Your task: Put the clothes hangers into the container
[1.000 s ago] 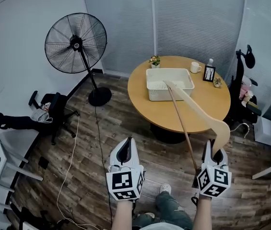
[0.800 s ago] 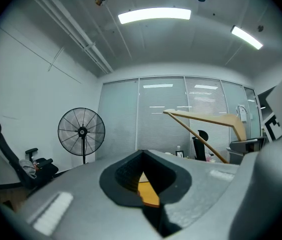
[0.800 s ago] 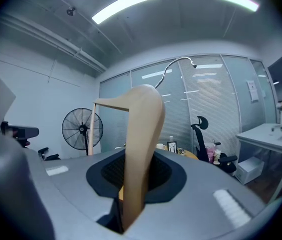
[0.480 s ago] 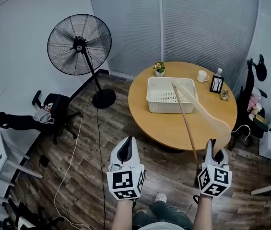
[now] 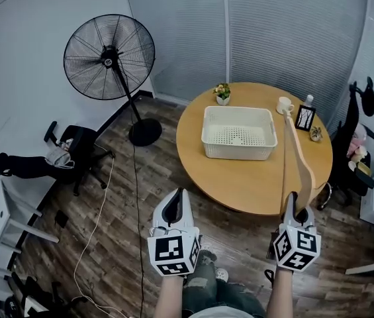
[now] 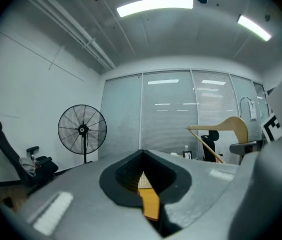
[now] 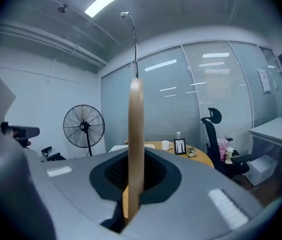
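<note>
My right gripper is shut on the lower end of a wooden clothes hanger. Its jaws have just been closing, with the hanger between them. The hanger stands up edge-on, right of the white perforated basket on the round wooden table. In the right gripper view the hanger rises straight out of the jaws, its metal hook on top. My left gripper is shut and holds nothing, out over the floor in front of the table. The left gripper view shows the hanger off to the right. The basket looks empty.
A standing fan is at the back left, with a cable trailing over the wooden floor. On the table stand a flower pot, a mug and a photo frame. Office chairs stand right and left.
The hanger has swung from leaning left over the basket to standing edge-on above my right gripper. The table and basket have shifted a little in the head view.
</note>
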Tool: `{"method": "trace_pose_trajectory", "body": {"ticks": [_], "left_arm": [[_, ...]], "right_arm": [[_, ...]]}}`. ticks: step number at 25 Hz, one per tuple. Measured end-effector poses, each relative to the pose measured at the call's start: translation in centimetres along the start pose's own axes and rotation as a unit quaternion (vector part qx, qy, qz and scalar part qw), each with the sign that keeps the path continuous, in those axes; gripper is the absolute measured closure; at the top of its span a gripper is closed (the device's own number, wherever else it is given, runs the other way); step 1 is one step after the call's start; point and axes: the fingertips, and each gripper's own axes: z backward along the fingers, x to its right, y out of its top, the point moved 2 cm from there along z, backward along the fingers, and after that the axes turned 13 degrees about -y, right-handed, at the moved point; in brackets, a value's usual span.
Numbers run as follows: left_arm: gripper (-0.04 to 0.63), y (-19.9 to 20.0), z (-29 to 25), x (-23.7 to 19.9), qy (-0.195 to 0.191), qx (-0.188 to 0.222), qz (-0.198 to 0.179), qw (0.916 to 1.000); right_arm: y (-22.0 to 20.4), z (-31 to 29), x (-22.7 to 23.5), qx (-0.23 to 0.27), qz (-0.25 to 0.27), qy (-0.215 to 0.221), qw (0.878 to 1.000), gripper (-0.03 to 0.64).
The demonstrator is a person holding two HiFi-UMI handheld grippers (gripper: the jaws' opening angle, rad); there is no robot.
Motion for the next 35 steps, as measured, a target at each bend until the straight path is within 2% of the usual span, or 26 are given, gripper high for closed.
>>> {"method": "trace_pose_trajectory", "body": {"ticks": [11, 26, 35], "left_arm": [[0.595, -0.1, -7.2, -3.3, -0.007, 0.0, 0.008, 0.9999], [0.595, 2.8, -20.2, -11.5, -0.025, 0.012, 0.001, 0.9996], [0.595, 3.9, -26.7, -15.5, -0.039, 0.012, -0.004, 0.9992]], "right_arm": [[0.7, -7.1, -2.9, -0.009, 0.016, 0.012, 1.0, 0.589], [4.3, -20.0, -10.0, -0.004, 0.025, 0.023, 0.999, 0.589], [5.2, -26.1, -12.6, -0.011, 0.027, 0.021, 0.999, 0.589]]}}
